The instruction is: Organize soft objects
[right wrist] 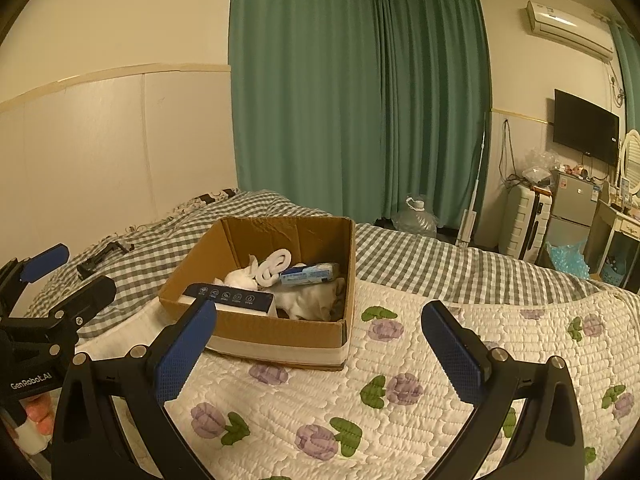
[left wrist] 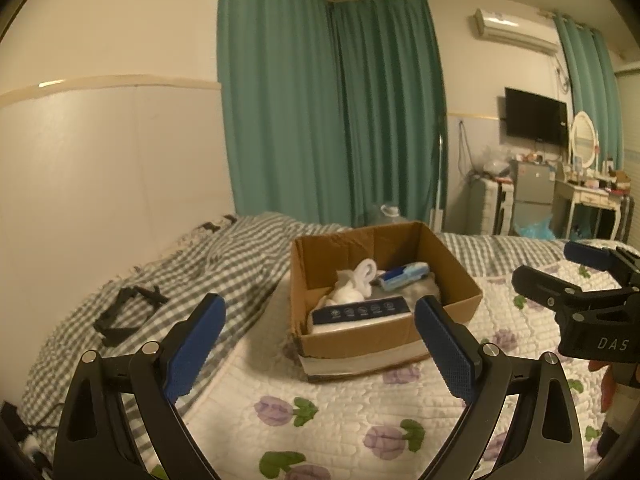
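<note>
Gingham bedding on the left carries only a black strap [left wrist: 128, 312], while both the left tongs [left wrist: 320, 344] and right tongs [right wrist: 320, 352] hang spread apart and empty over the floral quilt [left wrist: 340, 412]. Ahead, the cardboard box [left wrist: 384, 336] already holds white cloths [left wrist: 352, 284], a tissue pack [left wrist: 360, 312] and a blue packet [left wrist: 404, 274], so the sorting looks nearly finished.

Dim warm light. Ahead of me a bed [right wrist: 460, 360] with floral quilt [right wrist: 400, 420] over a grey checked blanket [right wrist: 440, 264]. Cream panelled wall [right wrist: 100, 140] to the left, teal curtains [right wrist: 340, 100] straight on. Far right: air conditioner [right wrist: 568, 24], wall TV [right wrist: 586, 132], small fridge [right wrist: 574, 204], white suitcase [right wrist: 524, 220], dressing table with oval mirror [left wrist: 582, 138].
</note>
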{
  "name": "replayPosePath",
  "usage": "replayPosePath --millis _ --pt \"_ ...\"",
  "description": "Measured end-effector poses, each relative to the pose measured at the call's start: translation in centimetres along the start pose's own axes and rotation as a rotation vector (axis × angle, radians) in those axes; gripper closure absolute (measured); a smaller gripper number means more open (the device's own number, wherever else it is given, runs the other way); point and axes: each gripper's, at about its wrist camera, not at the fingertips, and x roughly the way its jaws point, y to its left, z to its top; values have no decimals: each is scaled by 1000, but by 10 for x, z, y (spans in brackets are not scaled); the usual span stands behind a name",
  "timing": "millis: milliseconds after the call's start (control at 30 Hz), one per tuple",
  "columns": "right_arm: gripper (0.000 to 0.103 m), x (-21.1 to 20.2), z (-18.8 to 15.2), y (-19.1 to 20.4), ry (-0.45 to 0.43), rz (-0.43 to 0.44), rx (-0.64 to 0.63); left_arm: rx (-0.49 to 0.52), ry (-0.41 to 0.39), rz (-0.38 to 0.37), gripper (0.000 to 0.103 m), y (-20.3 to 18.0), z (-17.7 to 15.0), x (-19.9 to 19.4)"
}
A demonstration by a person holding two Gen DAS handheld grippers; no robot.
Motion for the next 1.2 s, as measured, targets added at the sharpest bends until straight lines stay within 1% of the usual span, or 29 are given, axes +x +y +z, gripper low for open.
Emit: replayPosePath --millis 1200 --pt "0 5 -5 5 8 1 -5 0 0 1 6 1 -1 1"
